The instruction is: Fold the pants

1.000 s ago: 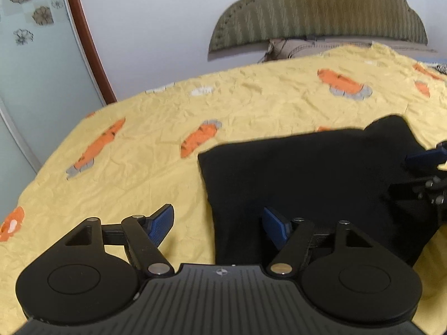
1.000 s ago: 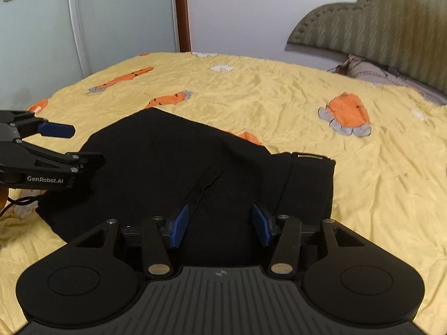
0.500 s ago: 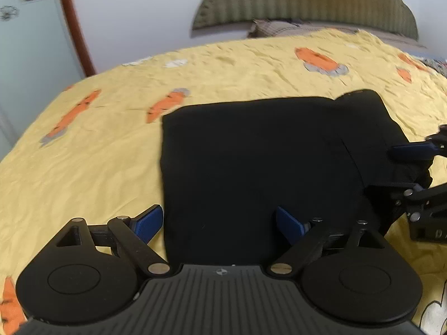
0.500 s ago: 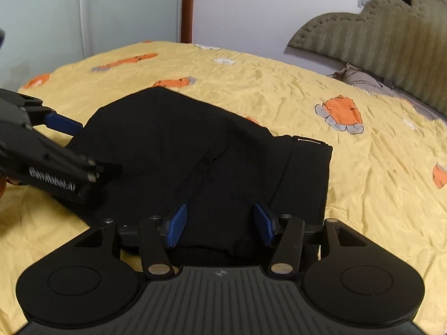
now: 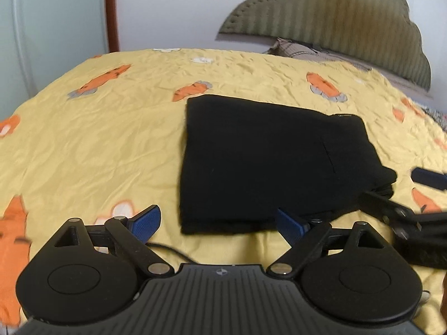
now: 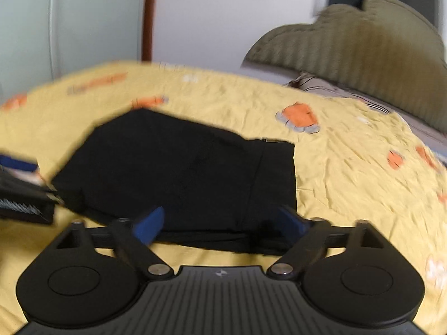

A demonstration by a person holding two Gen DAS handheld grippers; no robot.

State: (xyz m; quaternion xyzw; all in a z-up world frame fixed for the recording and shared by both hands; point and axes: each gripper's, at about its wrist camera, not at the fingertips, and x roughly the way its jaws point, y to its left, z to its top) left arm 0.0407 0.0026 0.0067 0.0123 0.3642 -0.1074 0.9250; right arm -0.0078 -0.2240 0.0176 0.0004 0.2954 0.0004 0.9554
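Note:
The black pants (image 5: 268,162) lie folded into a compact rectangle on the yellow bedspread (image 5: 97,145). My left gripper (image 5: 220,223) is open and empty, just short of the pants' near edge. The right gripper's fingers (image 5: 427,177) show at the far right of the left wrist view. In the blurred right wrist view the pants (image 6: 190,173) lie ahead, and my right gripper (image 6: 220,224) is open and empty at their near edge. The left gripper (image 6: 19,187) shows at the left edge there.
The yellow bedspread has orange carrot prints (image 5: 192,90). An olive headboard (image 5: 335,19) and a pillow (image 5: 296,48) are at the far side. A white wall and a frosted glass door (image 5: 50,36) stand behind the bed. A thin black cable (image 5: 170,251) runs near my left gripper.
Both grippers have pulled back from the pants toward the bed's near side. The right gripper's jaws have opened wider. The pants lie still.

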